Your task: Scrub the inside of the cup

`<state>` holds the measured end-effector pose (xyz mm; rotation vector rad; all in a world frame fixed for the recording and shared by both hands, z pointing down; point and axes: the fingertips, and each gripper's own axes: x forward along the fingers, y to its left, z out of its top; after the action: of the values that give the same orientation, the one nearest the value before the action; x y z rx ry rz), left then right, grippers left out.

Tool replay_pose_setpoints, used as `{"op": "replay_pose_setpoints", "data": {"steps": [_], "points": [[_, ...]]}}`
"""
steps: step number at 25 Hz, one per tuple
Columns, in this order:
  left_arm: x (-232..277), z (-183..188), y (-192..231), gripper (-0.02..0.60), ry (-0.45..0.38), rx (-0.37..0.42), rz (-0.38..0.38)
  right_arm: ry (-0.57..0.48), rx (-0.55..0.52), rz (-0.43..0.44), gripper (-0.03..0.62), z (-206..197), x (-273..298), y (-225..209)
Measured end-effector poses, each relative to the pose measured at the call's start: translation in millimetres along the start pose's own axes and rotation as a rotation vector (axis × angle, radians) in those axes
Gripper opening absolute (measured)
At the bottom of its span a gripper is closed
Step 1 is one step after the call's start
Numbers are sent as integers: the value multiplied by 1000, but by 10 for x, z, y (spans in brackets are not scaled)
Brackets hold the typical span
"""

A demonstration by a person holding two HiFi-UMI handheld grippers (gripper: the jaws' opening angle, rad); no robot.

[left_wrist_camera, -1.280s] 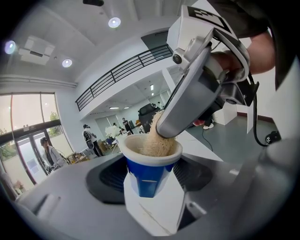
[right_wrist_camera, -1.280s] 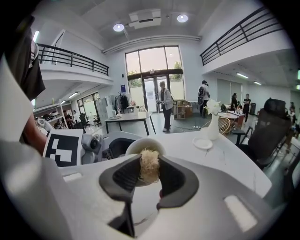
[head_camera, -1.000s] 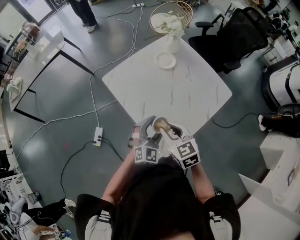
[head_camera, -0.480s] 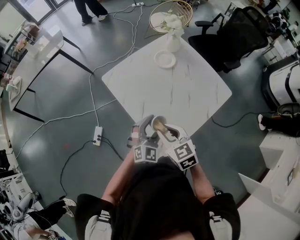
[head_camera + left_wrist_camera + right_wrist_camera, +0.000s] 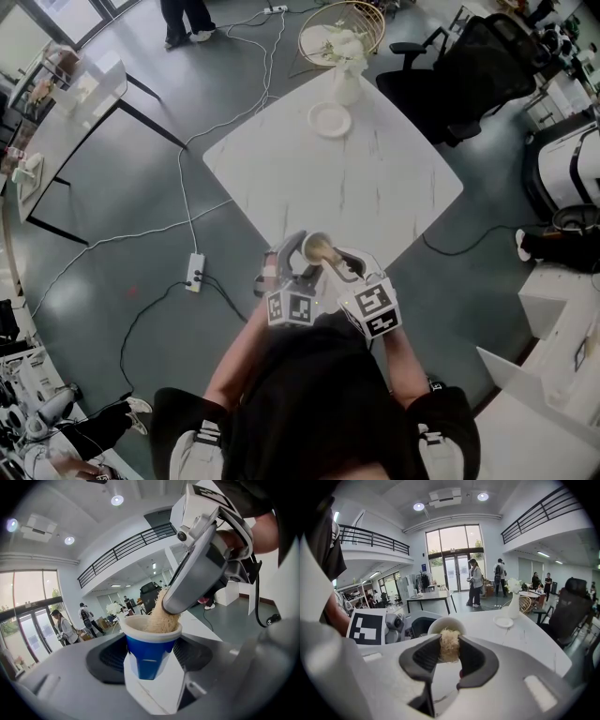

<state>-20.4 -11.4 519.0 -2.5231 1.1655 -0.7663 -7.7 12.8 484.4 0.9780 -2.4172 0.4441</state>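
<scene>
White marbled bench (image 5: pixel 375 178) fills the middle; by its near corner the left claw (image 5: pixel 150 665) clamps the blue cup (image 5: pixel 149 644), while the right claw (image 5: pixel 449 658) pinches a tan scrubber (image 5: pixel 449 645) inside it.

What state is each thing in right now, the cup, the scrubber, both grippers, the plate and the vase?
Blue paper cup with white rim: clamped between left jaws, scrubber in its mouth.
Tan fibrous scrubber: pinched between right jaws, pushed into cup.
Left gripper: shut on cup.
Right gripper: shut on scrubber.
Small white plate: looks empty, on white table.
White vase: upright, holding flowers.
</scene>
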Motion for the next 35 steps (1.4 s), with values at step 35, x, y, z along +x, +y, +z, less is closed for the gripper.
{"op": "replay_pose_setpoints", "data": {"steps": [35], "points": [[705, -256, 528, 314, -25, -420, 54, -312, 216, -205, 107, 167, -228, -1130]]}}
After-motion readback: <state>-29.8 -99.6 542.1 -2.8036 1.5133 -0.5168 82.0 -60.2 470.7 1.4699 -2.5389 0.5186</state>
